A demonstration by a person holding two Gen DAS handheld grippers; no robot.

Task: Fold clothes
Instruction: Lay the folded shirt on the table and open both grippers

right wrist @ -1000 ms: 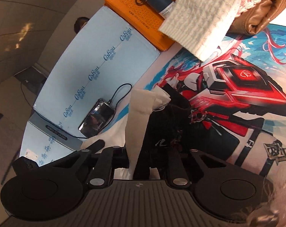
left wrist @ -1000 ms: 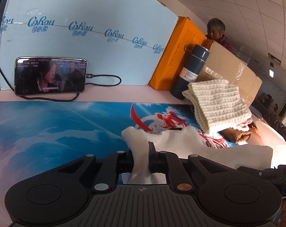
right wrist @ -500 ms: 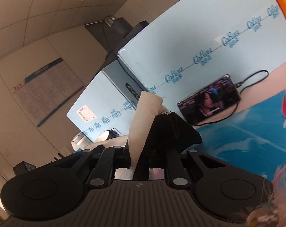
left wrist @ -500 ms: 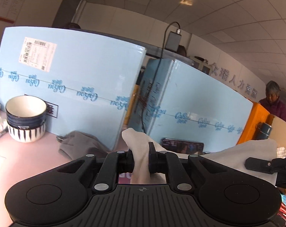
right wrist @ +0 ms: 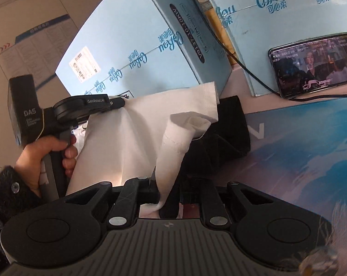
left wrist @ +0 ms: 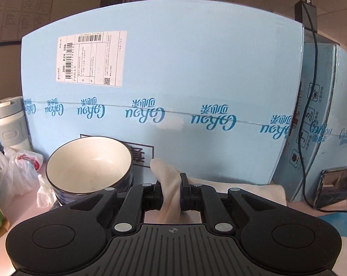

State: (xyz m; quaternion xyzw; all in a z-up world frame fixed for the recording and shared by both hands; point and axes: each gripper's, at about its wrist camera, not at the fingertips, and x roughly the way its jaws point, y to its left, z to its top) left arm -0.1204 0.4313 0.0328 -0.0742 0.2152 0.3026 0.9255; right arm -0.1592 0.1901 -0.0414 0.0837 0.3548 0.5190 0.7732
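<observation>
The garment [right wrist: 118,138] was white, with a black fabric part [right wrist: 221,133] just beside it on the right. Both grippers were black: the left gripper [left wrist: 171,191] and the right gripper [right wrist: 167,191] had grey ribbed bodies and silver pivot pins. The big box [left wrist: 196,73] at the far side was pale blue with teal lettering and a white label printed with black barcodes. The bowl [left wrist: 88,163] on the left was cream inside and dark blue outside. The mat [right wrist: 311,142] was blue with white streaks. The sleeve [right wrist: 3,197] was black.
</observation>
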